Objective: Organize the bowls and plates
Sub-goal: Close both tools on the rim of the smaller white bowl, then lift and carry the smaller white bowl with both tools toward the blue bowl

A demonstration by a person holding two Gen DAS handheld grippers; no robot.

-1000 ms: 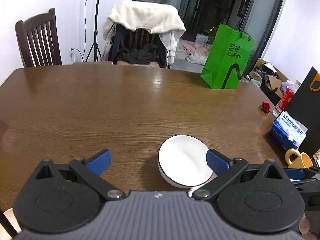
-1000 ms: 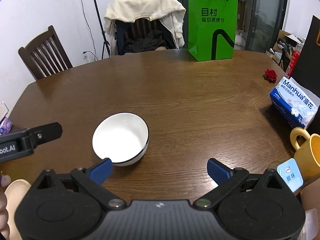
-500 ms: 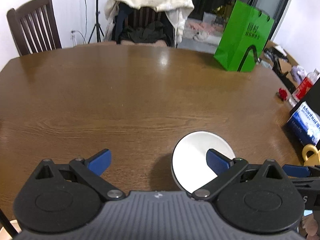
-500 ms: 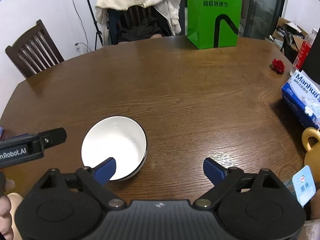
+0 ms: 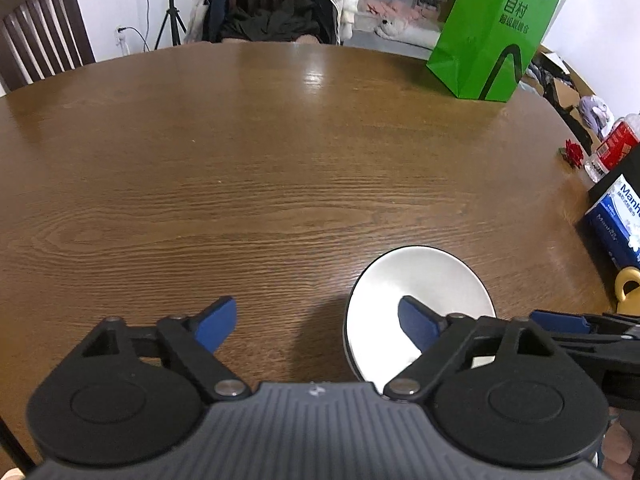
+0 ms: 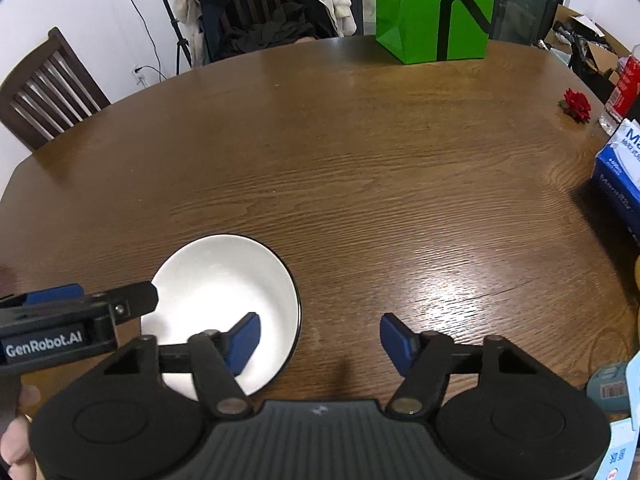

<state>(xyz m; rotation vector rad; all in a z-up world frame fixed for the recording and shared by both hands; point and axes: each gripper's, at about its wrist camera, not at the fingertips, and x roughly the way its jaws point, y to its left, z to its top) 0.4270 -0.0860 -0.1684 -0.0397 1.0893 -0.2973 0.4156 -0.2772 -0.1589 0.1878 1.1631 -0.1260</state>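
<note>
A white bowl with a thin dark rim (image 5: 420,280) (image 6: 224,276) stands upright and empty on the brown wooden table (image 5: 280,160). My left gripper (image 5: 316,320) straddles the bowl's left rim, its right finger inside the bowl and its left finger over the table. My right gripper (image 6: 320,340) straddles the opposite rim, with its left finger over the bowl's inside and its right finger outside. Both sets of jaws are closing with the rim between them, and no pad visibly presses the bowl. In the right wrist view, one of the left gripper's fingers (image 6: 132,304) reaches over the bowl's far side.
A green paper bag (image 5: 492,36) stands at the table's far edge. A blue tissue pack (image 5: 616,220), a yellow mug (image 5: 628,284), a red flower (image 6: 578,104) and a bottle (image 5: 614,144) sit along the right side. Wooden chairs (image 6: 48,92) stand behind the table.
Both grippers have come down and in toward the bowl, each now with one finger over its inside. Both pairs of jaws have narrowed. The bowl has stayed in place.
</note>
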